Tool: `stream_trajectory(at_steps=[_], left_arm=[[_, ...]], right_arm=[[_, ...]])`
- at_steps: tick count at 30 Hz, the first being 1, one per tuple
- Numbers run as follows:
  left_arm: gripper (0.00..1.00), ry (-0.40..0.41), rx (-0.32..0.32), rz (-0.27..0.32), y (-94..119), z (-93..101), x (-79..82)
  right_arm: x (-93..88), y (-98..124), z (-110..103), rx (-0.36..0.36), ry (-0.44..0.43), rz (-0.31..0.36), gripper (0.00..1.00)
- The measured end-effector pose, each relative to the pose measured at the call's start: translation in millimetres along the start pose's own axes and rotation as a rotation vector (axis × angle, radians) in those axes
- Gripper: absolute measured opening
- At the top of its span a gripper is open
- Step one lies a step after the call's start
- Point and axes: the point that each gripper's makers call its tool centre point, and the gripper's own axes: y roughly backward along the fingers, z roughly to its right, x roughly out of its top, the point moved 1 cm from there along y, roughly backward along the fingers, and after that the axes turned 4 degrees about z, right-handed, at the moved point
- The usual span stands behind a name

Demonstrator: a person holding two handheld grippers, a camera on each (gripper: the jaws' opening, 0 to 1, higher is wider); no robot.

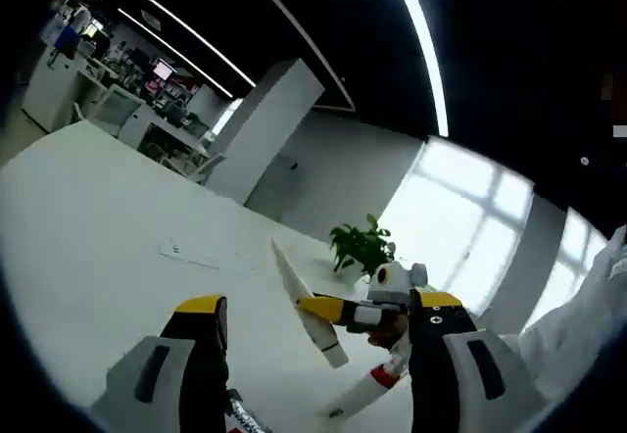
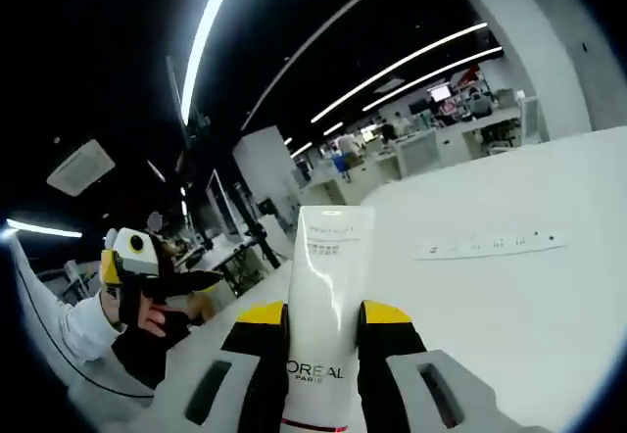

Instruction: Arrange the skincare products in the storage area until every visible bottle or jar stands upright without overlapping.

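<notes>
Right gripper view: the right gripper (image 2: 323, 330) is clamped on a white tube (image 2: 328, 301), its yellow-tipped jaws pressing both sides just above the printed brand name. The tube stands upright between the jaws, its flat crimped end uppermost and clear of everything around it. Beyond it the white table (image 2: 509, 286) runs far and right, bare except for a thin strip (image 2: 490, 245) lying flat well apart from the tube; the table's far edge meets rows of office desks. At left the left gripper (image 2: 147, 266) hangs apart from the tube, a hand (image 2: 147, 317) gripping it, a white sleeve (image 2: 83, 327) behind. Left gripper view: the left gripper (image 1: 318, 320) has its jaws apart with nothing between them. Between and beyond its jaws the right gripper (image 1: 338, 309) holds the tube (image 1: 306, 304) tilted, above the table (image 1: 98, 237). A second tube (image 1: 367, 389), white with a red band, lies on the table just beside the near jaw at right. A potted plant (image 1: 362, 247) stands at the table's far edge before a bright window. The table's left half is open.
</notes>
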Motion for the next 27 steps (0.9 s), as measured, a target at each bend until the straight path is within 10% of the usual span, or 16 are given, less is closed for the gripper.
stream_trajectory(at_steps=[11, 19, 27], left_arm=[[0.57, 0.083, -0.024, 0.059, -5, 15.5, 7.5], [0.43, 0.102, -0.023, 0.120, -6, 25.1, 18.9], [0.39, 0.109, -0.031, 0.064, -7, 39.8, -2.3]], right_arm=[[23.0, 1, -83, 0.115, 0.286, -0.024, 0.17], [16.0, 3, -112, 0.139, 0.357, -0.035, 0.17], [7.4, 7, -133, 0.142, 0.373, -0.027, 0.17]])
